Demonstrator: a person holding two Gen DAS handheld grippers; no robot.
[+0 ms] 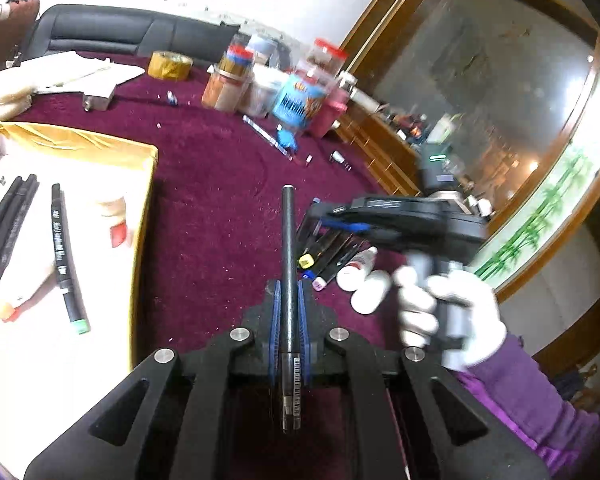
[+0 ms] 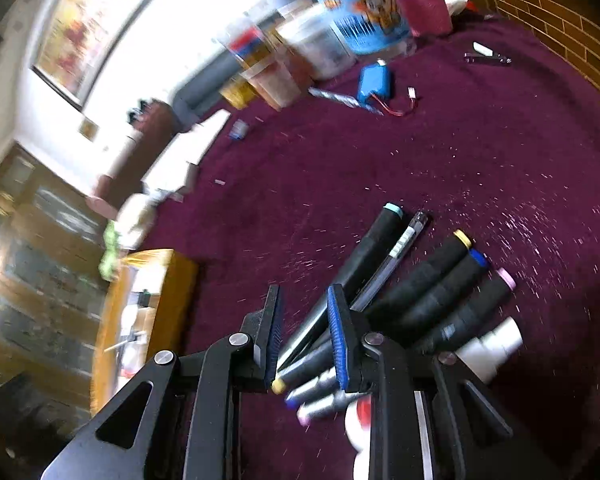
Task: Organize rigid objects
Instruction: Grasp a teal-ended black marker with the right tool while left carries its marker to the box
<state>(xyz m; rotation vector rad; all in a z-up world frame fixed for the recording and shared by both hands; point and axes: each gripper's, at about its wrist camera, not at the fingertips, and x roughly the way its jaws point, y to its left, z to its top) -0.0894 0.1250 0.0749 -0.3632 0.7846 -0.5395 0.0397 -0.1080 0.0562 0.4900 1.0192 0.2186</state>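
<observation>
Left gripper (image 1: pixel 288 300), clamped together on a slim dark pen (image 1: pixel 287 248) whose long axis runs straight ahead between the blue pads, tip pointing to the far side of the maroon tabletop (image 1: pixel 220 168). The open gold-rimmed box (image 1: pixel 150 184) lies to the left of this gripper, just beside it; black markers (image 1: pixel 66 256) already lie in it roughly parallel to the held pen, so the coming placement appears to turn on a leftward carry with little re-aiming. Right gripper (image 2: pixel 304 332), jaws narrowly apart with nothing pressed between them, hovers over the near end of the remaining fan of markers (image 2: pixel 432 292), which lie to its right and ahead, long axes slanting far-right; a clear pen (image 2: pixel 400 248) lies among them. White bottles (image 2: pixel 492 344) sit at the fan's right edge. Motion blur smears both views; the box's contents are overexposed, the pen's rear end is hidden in the gripper body, and the markers' near ends are partly covered by the right gripper.
</observation>
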